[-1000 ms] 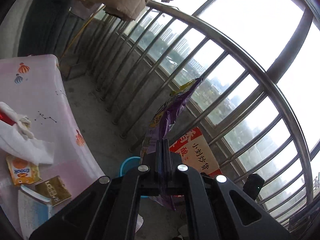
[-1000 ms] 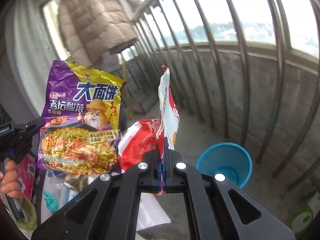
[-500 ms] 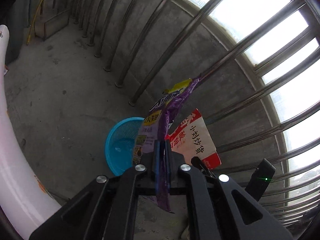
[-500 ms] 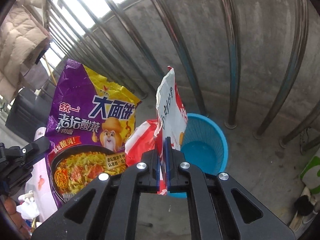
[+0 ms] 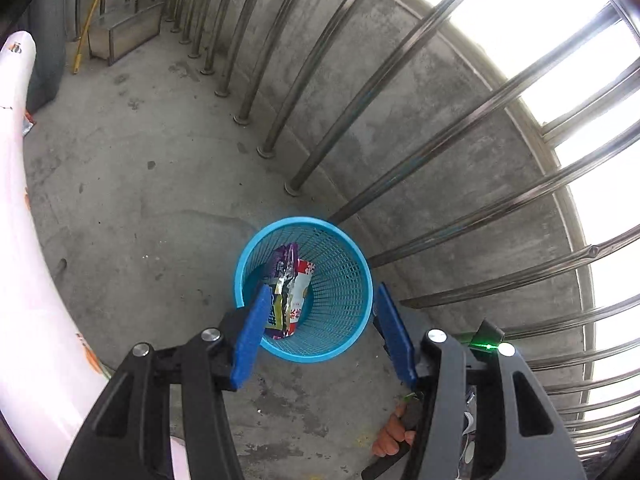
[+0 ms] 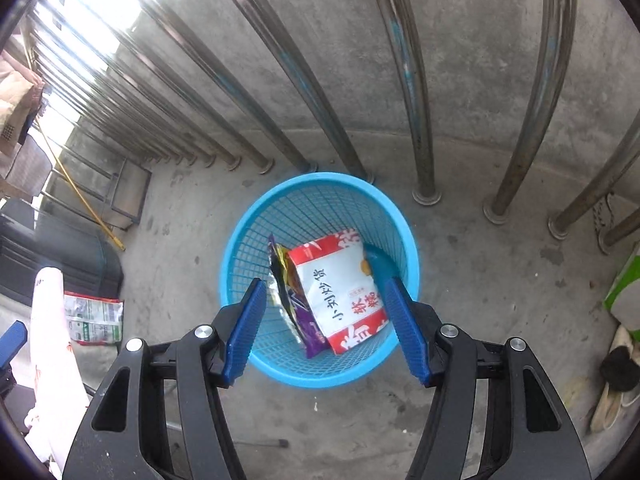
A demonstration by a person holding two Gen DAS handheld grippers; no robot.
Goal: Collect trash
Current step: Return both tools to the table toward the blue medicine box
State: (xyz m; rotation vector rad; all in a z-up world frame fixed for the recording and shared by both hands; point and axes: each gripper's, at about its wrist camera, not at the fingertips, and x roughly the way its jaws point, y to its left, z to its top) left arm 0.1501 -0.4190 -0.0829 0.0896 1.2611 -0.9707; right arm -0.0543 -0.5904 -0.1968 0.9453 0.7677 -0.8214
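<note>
The left gripper [image 5: 320, 332] points steeply down over the floor, its blue-padded jaws opening and already spread apart with nothing pinched between them. The right gripper [image 6: 326, 330] points down the same way, its jaws also opening, wide apart and empty.

Straight ahead of both, at twelve o'clock from the fingertips, stands the round blue plastic mesh waste basket [image 5: 352, 280] [image 6: 240, 240] on the grey concrete floor [image 5: 140, 200]. Inside it lie the two pieces of trash. The purple instant-noodle wrapper [image 5: 282, 280] [image 6: 294, 304] stands on edge, crumpled, toward the nine o'clock side of the basket. The red and white snack bag with Chinese lettering [image 5: 300, 292] [image 6: 340, 292] leans against it on the three o'clock side, face up in the right wrist view. Neither wrapper touches a pad.

Beyond the basket, from ten o'clock round to three o'clock, rise the steel railing bars [image 5: 360, 92] [image 6: 412, 80] set into the concrete parapet. In the left wrist view, fingers of a person's hand [image 5: 394, 436] show at five o'clock. At nine o'clock in the same view curves the edge of a pink patterned tablecloth [image 5: 24, 280]. In the right wrist view a green and white printed packet [image 6: 94, 318] lies on the floor at nine o'clock, well apart from the basket.
</note>
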